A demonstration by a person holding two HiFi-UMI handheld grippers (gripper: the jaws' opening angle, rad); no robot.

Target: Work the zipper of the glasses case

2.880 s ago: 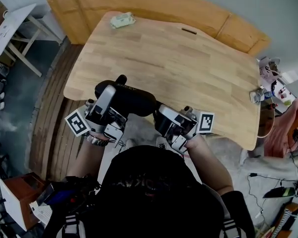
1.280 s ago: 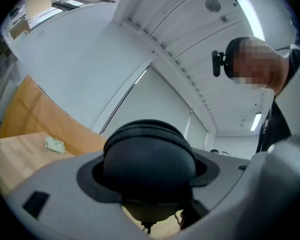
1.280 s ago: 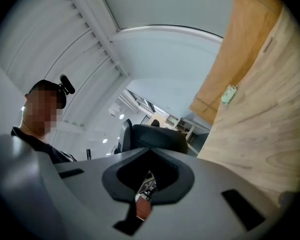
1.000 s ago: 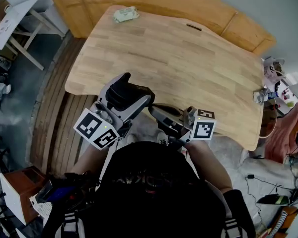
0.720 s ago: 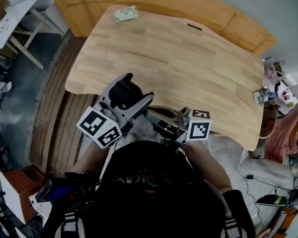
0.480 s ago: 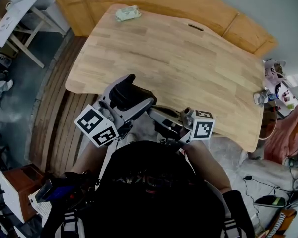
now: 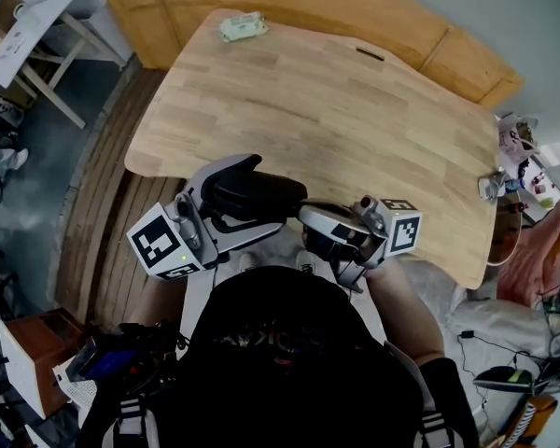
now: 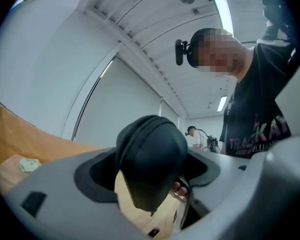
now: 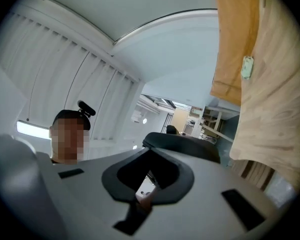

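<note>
By table edge [image 7: 168, 164], glasses case [image 7: 273, 192] in left tongs [image 7: 231, 199], lengthwise left-right

Left hand-held gripper [image 7: 231, 205] clasps the black glasses case [image 7: 261, 192]; right hand-held gripper [image 7: 315, 220] meets its end.

Left gripper view, pale capitals across the chest of the person's black T-shirt [image 8: 255, 134]: "TRACK", then a letter or two running off into a fold; smaller line underneath, too blurred to read.
</note>
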